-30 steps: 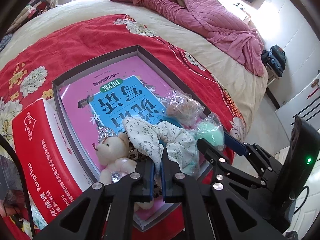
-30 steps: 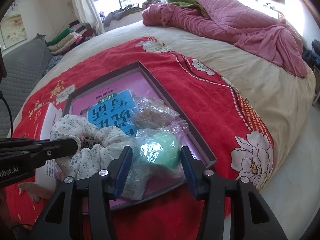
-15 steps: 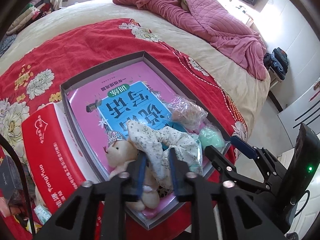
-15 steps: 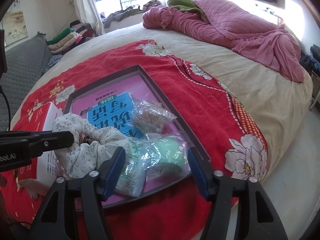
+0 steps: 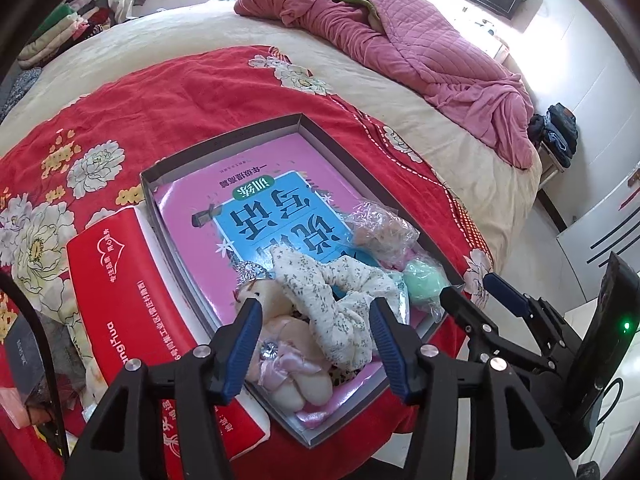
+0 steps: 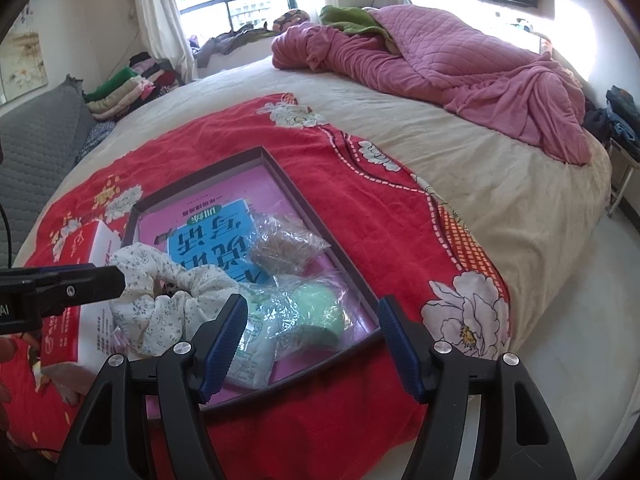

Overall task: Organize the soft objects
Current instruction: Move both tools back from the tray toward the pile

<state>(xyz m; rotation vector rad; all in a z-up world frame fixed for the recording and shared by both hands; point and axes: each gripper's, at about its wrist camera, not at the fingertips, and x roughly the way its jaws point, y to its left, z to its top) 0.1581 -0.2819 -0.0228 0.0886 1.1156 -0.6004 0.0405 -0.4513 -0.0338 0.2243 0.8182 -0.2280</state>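
A bed (image 6: 460, 168) with a red floral blanket (image 5: 192, 92) is carrying a shallow grey box (image 5: 224, 140) near its foot edge. The floral scrunchie (image 5: 340, 300) is lying at the box's near end, between the spread jaws of the left hand-held gripper (image 5: 314, 344), which is standing open and gripping nothing. A small teddy (image 5: 280, 332) is resting just beside the scrunchie. The right hand-held gripper (image 6: 312, 340) is also gaping open around the bagged green puff (image 6: 316, 312); a bagged brown piece (image 6: 280, 252) is sitting beyond it on the pink book (image 6: 208, 224). A red tissue pack (image 5: 132, 320) is crowding the box's left wall, while bare blanket is stretching toward the pink quilt (image 6: 440, 60).
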